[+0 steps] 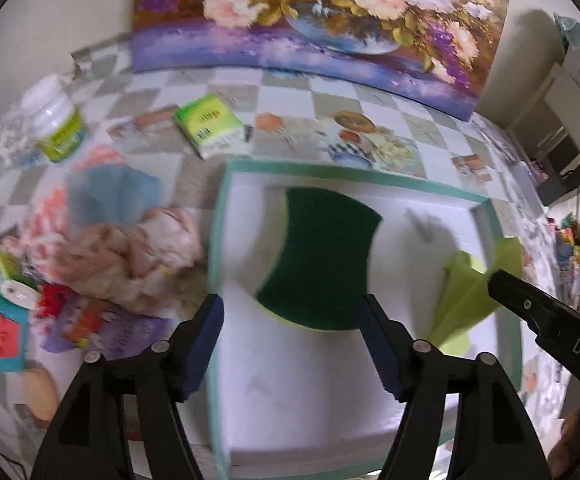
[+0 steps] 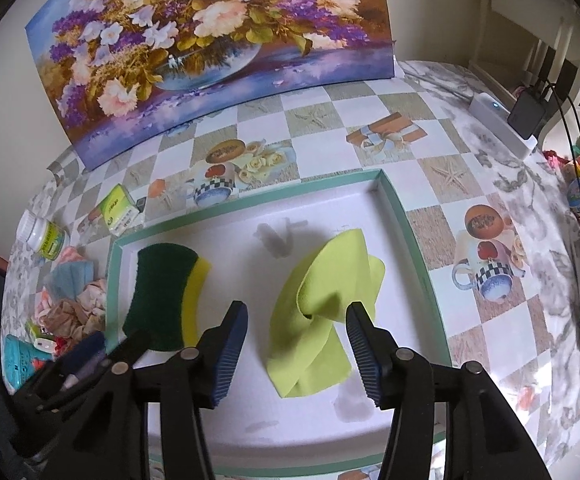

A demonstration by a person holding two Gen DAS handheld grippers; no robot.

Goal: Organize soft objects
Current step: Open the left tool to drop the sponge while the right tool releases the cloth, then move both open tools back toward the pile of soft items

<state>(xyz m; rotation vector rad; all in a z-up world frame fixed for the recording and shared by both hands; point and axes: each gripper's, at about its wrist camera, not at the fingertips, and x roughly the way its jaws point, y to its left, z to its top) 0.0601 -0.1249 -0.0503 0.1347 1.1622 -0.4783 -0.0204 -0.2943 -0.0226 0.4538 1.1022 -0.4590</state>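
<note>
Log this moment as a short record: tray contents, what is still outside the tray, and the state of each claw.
tray: shallow white box with teal rim
in tray, left side: green and yellow sponge
in tray, right side: crumpled lime cloth
outside tray, to its left: pile of pink and blue fabrics, white bottle, green carton
left claw: open, over the sponge, pads clear of it
right claw: open, astride the cloth, not gripping

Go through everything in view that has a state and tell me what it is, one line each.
Left gripper: jaws open, holding nothing.
Right gripper: jaws open, holding nothing.
Sponge: in the tray, green side up.
Green cloth: in the tray, crumpled.
Tray: open, no lid.
Pink and blue cloths: heaped outside the tray.
White bottle: upright, capped.
</note>
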